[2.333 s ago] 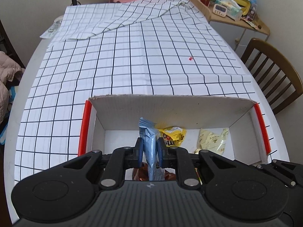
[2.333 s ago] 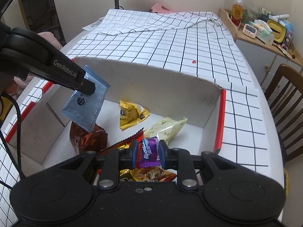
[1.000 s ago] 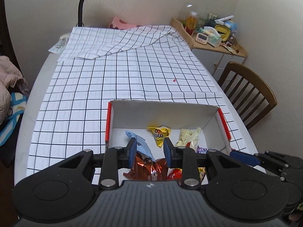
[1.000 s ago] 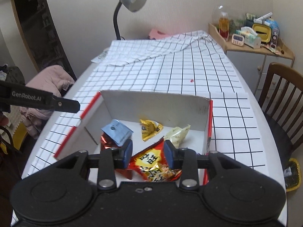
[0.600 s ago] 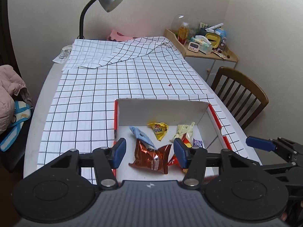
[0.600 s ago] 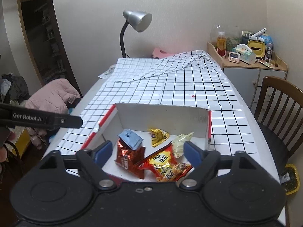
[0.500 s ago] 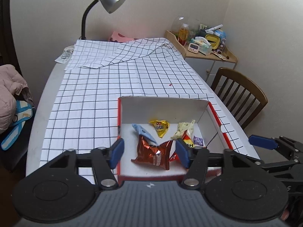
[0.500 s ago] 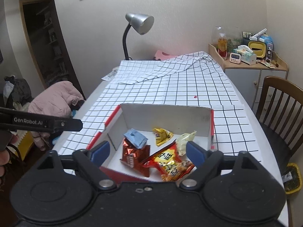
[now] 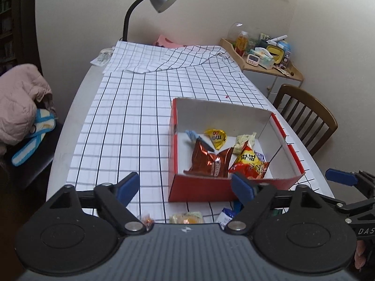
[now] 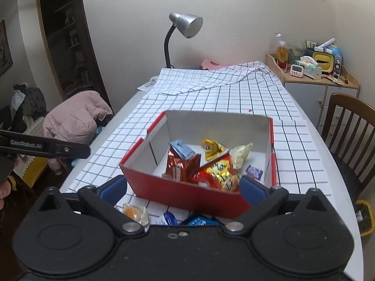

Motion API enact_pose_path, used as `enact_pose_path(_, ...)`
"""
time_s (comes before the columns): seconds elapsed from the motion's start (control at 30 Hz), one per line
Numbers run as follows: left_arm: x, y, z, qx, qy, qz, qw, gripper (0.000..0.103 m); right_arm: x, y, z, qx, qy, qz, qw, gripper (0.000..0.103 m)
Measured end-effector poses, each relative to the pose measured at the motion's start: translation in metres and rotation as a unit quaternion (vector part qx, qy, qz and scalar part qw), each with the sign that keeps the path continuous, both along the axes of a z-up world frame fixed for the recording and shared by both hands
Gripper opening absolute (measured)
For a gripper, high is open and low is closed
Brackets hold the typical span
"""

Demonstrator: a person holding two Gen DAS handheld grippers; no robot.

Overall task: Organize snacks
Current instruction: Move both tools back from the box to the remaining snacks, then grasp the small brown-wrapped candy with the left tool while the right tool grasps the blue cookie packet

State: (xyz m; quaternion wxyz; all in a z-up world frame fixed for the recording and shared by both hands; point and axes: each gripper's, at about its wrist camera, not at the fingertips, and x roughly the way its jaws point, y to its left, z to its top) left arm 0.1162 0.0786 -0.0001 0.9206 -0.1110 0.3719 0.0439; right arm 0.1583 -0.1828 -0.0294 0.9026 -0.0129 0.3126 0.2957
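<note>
Both tools have pulled back and up from the red-and-white cardboard box (image 9: 225, 188) since the earlier frames, so its red front wall and the strip of worktop before it now show. Left tool (image 9: 185, 186) has its blue-padded fingers spread wide and holds nothing; right tool (image 10: 184, 187) is likewise spread wide and empty, where a purple wrapper and a pale blue packet were pinched before. Inside the box lie the copper-brown foil bag (image 9: 209, 160), the red-and-yellow crisp bag (image 9: 249, 161) touching it, the pale blue packet (image 10: 181, 151) resting on the brown bag, the small yellow packet (image 9: 216, 137) near the back wall, the cream packet (image 10: 241, 154) beside it, and the small purple wrapper (image 10: 254, 171) near the box's right wall. Just in front of the box, on the black-gridded white cloth (image 9: 126, 126), sit a clear-wrapped orange sweet (image 10: 134, 213) and some blue wrappers (image 10: 195, 221), partly hidden by the tool body.
</note>
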Motion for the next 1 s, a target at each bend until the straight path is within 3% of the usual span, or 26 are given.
enact_pose_path(0.2, -0.002, 0.005, -0.025, -0.015, 0.031, 0.017, 0.9993, 0.087, -0.003, -0.002, -0.02, 0.002, 0.024, -0.012, 1.0, 0.102)
enact_pose_path(0.33, 0.001, 0.014, -0.051, -0.023, 0.066, 0.058, 0.9959, 0.087, -0.003, -0.004, -0.036, -0.003, 0.043, -0.025, 0.999, 0.102)
enact_pose_path(0.67, 0.018, 0.039, -0.1, -0.024, 0.132, 0.152, 0.9792, 0.087, 0.016, 0.0, -0.078, -0.015, 0.096, -0.062, 0.993, 0.097)
enact_pose_path(1.0, 0.04, 0.053, -0.136, -0.049, 0.184, 0.201, 0.9608, 0.086, 0.042, 0.01, -0.107, -0.026, 0.145, -0.08, 0.986, 0.084)
